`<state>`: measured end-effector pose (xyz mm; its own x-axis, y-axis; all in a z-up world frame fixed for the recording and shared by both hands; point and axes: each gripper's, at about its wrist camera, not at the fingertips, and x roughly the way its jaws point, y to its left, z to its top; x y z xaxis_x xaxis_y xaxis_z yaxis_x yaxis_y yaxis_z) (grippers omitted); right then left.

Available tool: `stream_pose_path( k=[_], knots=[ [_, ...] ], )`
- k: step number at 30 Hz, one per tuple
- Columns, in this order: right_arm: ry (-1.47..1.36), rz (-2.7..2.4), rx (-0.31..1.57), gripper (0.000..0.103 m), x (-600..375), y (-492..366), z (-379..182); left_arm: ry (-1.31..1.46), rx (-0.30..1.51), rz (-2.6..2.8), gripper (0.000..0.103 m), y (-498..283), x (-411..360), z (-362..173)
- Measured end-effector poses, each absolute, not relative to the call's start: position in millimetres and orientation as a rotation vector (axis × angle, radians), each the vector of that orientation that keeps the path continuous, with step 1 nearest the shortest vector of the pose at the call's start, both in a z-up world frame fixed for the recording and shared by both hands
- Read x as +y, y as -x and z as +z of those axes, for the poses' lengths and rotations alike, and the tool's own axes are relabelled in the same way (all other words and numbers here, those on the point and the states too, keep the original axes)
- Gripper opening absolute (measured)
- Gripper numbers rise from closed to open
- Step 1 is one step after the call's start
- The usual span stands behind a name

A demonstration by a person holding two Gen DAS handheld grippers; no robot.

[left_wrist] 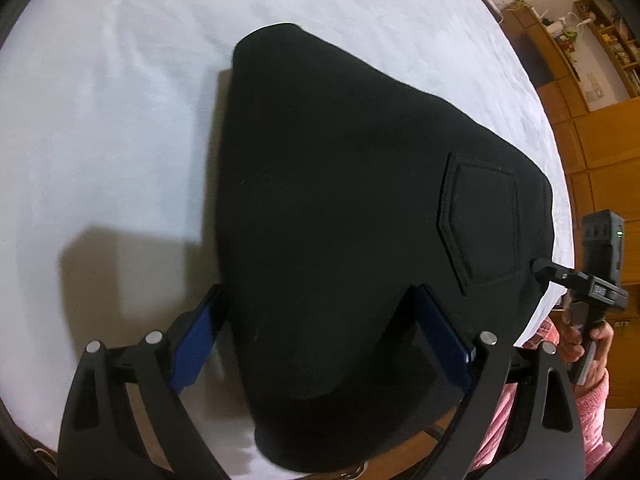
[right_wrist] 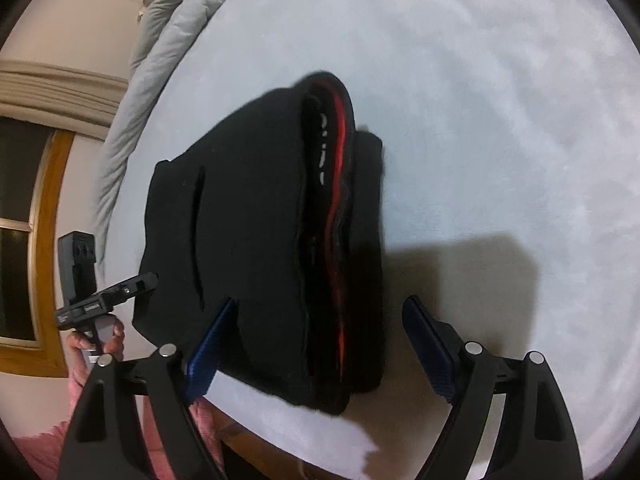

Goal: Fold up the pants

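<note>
The black pants (left_wrist: 340,200) lie folded into a thick bundle on the white bed sheet (left_wrist: 100,140), a back pocket (left_wrist: 480,228) facing up. In the right wrist view the pants (right_wrist: 248,220) show stacked layers with a red stripe (right_wrist: 340,184) at the waistband. My left gripper (left_wrist: 316,320) is open, its blue-padded jaws on either side of the bundle's near end. My right gripper (right_wrist: 320,320) is open too, jaws straddling the bundle's near edge. Each gripper shows in the other's view: the right gripper (left_wrist: 560,276) and the left gripper (right_wrist: 132,284) touch the pants' side edges.
A grey quilt (right_wrist: 160,40) is bunched along the far bed edge. Wooden shelves (left_wrist: 600,48) and cabinets stand beyond the bed. A window with a wooden frame (right_wrist: 44,220) is at the left. The person's pink sleeves (left_wrist: 592,408) are at the near bed edge.
</note>
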<state>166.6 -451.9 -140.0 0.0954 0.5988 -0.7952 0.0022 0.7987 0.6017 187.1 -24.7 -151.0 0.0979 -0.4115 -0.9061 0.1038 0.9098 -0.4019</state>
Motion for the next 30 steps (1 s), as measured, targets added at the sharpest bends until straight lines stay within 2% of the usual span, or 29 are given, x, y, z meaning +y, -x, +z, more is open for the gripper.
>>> stream_pose_path(
  k=[6, 9, 12, 21, 22, 23, 24, 26, 27, 28, 29, 30],
  knots=[
    [-0.615, 0.560, 1.436, 0.087, -445.7, -175.9, -154.2, 0.263, 1.439, -0.463, 0.093, -194.3, -35.2, -158.0],
    [-0.614, 0.586, 1.447, 0.100, -440.0, -179.0, -159.4, 0.289, 1.468, -0.493, 0.096, -197.6, -33.1, -163.9],
    [-0.577, 0.602, 1.460, 0.100, -433.3, -181.0, -161.1, 0.354, 1.483, -0.483, 0.100, -197.0, -32.2, -174.1],
    [-0.611, 0.573, 1.464, 0.100, -433.8, -180.4, -161.3, 0.286, 1.493, -0.451, 0.098, -194.0, -47.5, -172.5],
    [-0.600, 0.569, 1.457, 0.098, -432.9, -180.0, -159.8, 0.280, 1.492, -0.447, 0.096, -192.9, -46.6, -171.6],
    [-0.591, 0.561, 1.448, 0.090, -432.8, -180.3, -158.6, 0.278, 1.491, -0.445, 0.095, -192.9, -45.3, -171.0],
    [-0.570, 0.552, 1.437, 0.085, -433.3, -178.8, -156.8, 0.272, 1.486, -0.448, 0.091, -191.6, -43.9, -169.7],
    [-0.547, 0.555, 1.408, 0.067, -436.1, -174.7, -152.4, 0.264, 1.481, -0.449, 0.081, -191.6, -41.3, -166.6],
    [-0.553, 0.563, 1.399, 0.062, -438.8, -173.4, -151.3, 0.266, 1.476, -0.436, 0.071, -191.5, -35.7, -165.2],
    [-0.575, 0.577, 1.386, 0.052, -441.9, -171.2, -149.7, 0.280, 1.476, -0.441, 0.063, -195.8, -35.1, -163.3],
    [-0.596, 0.590, 1.378, 0.044, -444.2, -170.1, -148.6, 0.286, 1.471, -0.447, 0.059, -196.3, -34.7, -162.3],
    [-0.622, 0.606, 1.365, 0.041, -446.3, -168.9, -146.0, 0.285, 1.464, -0.455, 0.051, -195.8, -33.8, -161.2]
  ],
)
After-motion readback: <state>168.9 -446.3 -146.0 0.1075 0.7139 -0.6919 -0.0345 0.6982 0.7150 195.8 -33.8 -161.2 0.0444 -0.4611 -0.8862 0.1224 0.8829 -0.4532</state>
